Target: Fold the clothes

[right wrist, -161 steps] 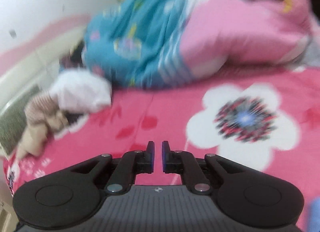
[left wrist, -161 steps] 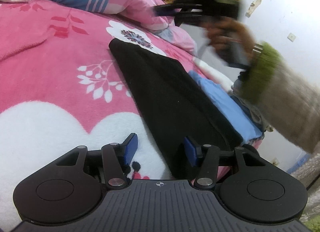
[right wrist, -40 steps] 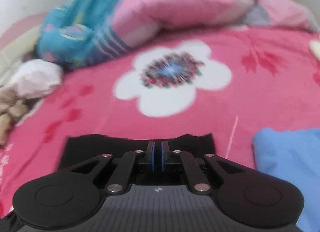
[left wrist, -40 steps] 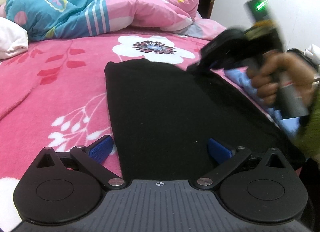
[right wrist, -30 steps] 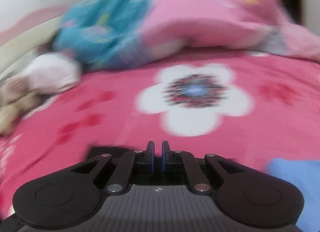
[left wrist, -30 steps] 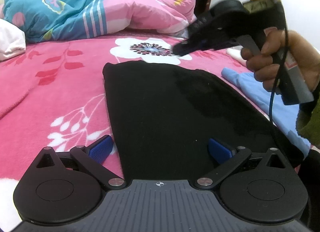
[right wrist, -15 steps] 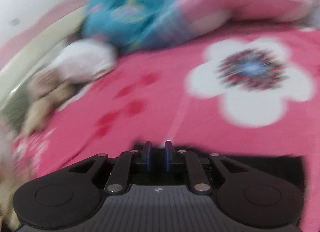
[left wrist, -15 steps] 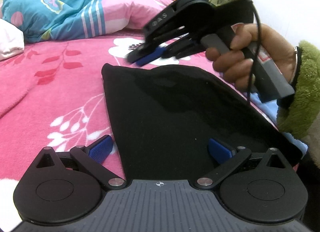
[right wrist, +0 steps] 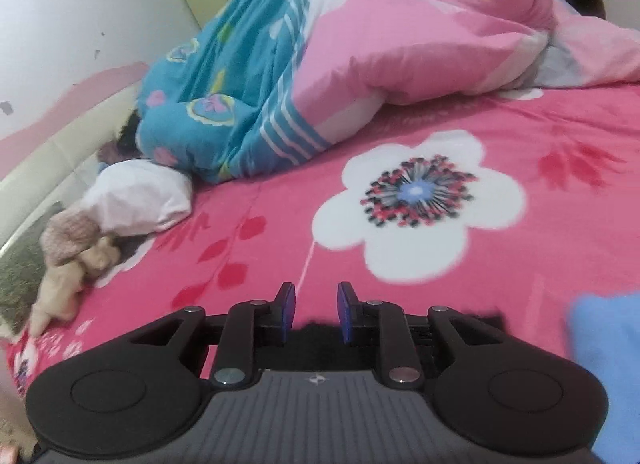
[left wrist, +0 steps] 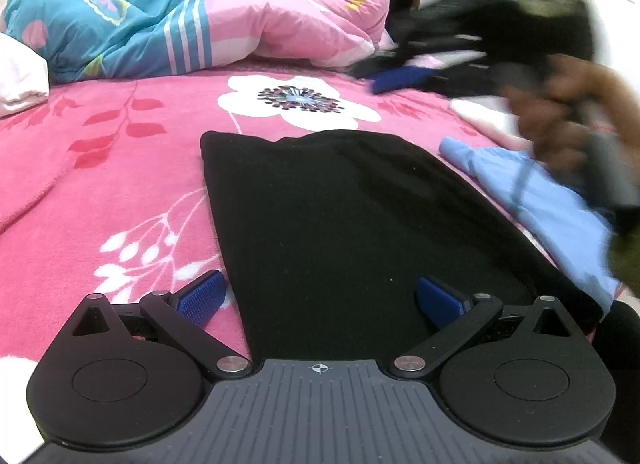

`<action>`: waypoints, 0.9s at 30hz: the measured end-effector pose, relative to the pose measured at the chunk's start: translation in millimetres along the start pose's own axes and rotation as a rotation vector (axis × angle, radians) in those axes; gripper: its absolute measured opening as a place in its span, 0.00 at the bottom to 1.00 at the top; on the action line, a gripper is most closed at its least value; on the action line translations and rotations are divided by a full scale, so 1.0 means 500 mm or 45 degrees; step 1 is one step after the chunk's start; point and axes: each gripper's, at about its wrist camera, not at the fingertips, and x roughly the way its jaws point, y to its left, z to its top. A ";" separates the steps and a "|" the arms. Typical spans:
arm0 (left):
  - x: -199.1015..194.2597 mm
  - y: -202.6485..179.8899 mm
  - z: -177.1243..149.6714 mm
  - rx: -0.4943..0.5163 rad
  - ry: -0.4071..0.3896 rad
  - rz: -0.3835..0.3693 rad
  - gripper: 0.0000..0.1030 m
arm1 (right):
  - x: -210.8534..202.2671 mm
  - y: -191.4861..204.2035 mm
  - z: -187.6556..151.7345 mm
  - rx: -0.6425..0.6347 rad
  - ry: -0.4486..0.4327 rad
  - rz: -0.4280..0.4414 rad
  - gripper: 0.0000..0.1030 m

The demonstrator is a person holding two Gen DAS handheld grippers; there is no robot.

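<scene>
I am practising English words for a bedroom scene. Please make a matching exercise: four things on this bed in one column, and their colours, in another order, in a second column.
Things:
1. folded garment
2. garment at the bed's edge
3. blanket
4. small pillow

Colours:
A. white
B. pink with white flowers
C. black
D. light blue

Pairs: 1-C, 2-D, 3-B, 4-A

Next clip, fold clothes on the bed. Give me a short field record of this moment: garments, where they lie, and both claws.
surface: pink floral blanket
black garment: lies flat on the blanket
blue garment: at the black garment's right edge
left claw: open, nothing gripped, pads either side of the black garment's near end
right claw: open, empty, above the black garment's far edge; jaws have just been opening
background: bundled quilt, white pillow
</scene>
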 end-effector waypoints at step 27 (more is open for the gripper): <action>-0.077 0.018 -0.019 0.098 0.085 0.154 1.00 | -0.239 -0.061 -0.318 0.140 0.022 -0.160 0.14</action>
